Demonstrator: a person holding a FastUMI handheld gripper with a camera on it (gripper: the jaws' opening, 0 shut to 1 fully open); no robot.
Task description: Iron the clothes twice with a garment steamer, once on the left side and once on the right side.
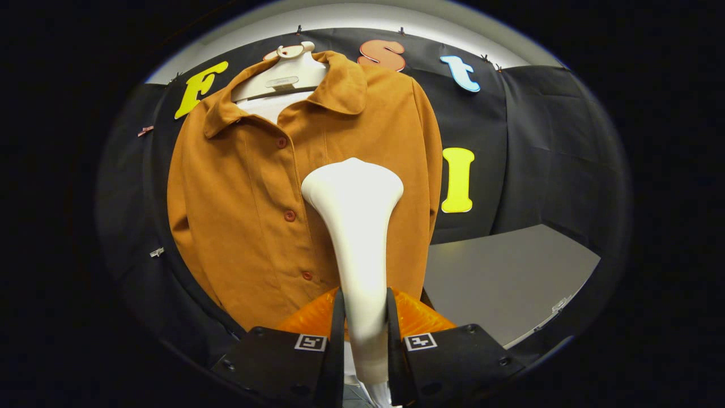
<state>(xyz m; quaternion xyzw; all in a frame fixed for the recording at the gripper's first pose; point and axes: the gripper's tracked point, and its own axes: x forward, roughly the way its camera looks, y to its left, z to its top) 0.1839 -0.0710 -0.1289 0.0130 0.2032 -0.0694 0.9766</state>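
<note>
Gripper (pixel 362 317) fingers clamp the white garment steamer (pixel 357 238) by its handle, head raised against the brown button-up shirt (pixel 243 209) on its hanger (pixel 286 73), just right of the buttons. A good pass keeps the head flat on the cloth and travels slowly along one side.

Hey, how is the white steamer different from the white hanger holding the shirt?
The steamer is clamped between the tool's fingers; the hanger sits up in the collar of the brown shirt, beyond the fingers. The steamer shows whole, narrow at the handle and flaring to a wide head; the hanger is mostly covered by the shirt, with just its neck and hook showing. The steamer lies over the shirt's front; the hanger is inside it. Both are smooth white.
</note>
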